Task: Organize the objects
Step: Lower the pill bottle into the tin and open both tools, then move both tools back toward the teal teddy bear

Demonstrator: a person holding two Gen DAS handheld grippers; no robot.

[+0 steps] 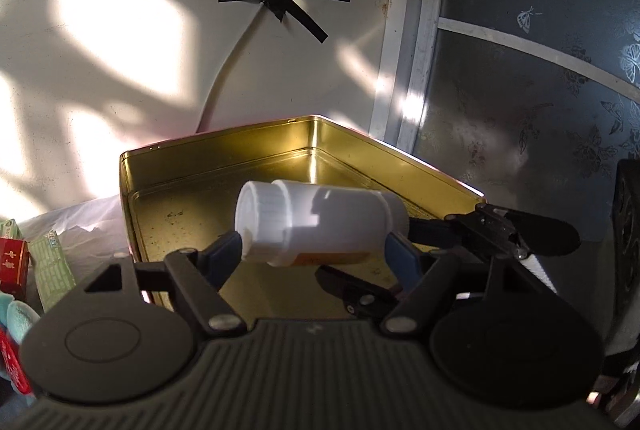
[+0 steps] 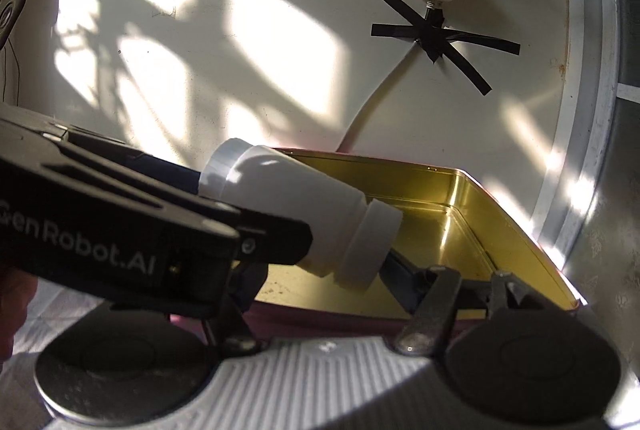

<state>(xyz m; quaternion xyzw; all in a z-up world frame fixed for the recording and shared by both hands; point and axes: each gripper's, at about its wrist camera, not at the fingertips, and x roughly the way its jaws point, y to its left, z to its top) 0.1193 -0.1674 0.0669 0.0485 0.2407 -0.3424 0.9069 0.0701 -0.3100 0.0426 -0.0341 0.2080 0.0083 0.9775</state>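
My left gripper (image 1: 316, 250) clamps white plastic pill bottle (image 1: 320, 222) sideways, end to end, over open gold metal tin (image 1: 224, 169), ready to drop in. Right gripper (image 2: 316, 270): can't tell.

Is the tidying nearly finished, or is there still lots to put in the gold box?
It's only just starting. Done: nothing yet, because the gold tin shows a bare floor. In hand: the left gripper holds the white bottle on its side above the tin, not set down yet. Left: lower it in, then probably the green box and red box lying outside the tin.
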